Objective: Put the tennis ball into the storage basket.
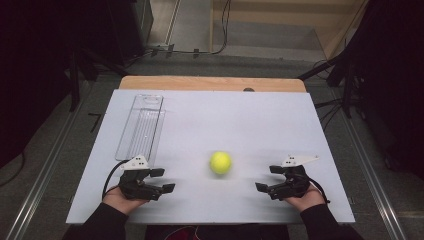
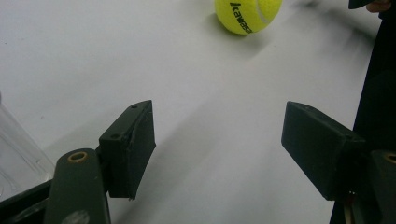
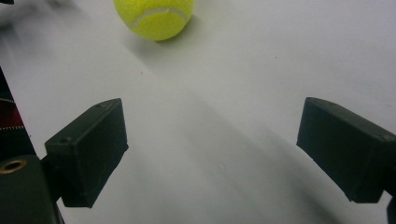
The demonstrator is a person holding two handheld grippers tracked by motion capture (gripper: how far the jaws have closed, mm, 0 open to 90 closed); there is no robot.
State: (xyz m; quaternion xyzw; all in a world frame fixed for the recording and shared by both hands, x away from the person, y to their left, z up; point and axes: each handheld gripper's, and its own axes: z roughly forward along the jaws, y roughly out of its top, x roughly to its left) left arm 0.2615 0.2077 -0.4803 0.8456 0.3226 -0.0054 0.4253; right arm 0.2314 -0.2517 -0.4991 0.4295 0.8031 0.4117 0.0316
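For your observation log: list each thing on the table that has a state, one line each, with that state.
Ball: loose on the table, between the grippers, touching neither.
Tray: clear, empty, lying flat at the far left.
Left gripper: open, holding nothing.
Right gripper: open, holding nothing.

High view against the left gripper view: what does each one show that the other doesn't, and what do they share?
High view alone: the whole white board, the wooden table edge behind it, both forearms, and the right hand-held gripper with its jaws open.

Left gripper view alone: the black lettering printed on the tennis ball, and the left hand-held gripper seen close, jaws wide apart with nothing between them.

Shared: the yellow tennis ball lying free on the white board, and the clear plastic tray, of which the gripper view catches just a corner.
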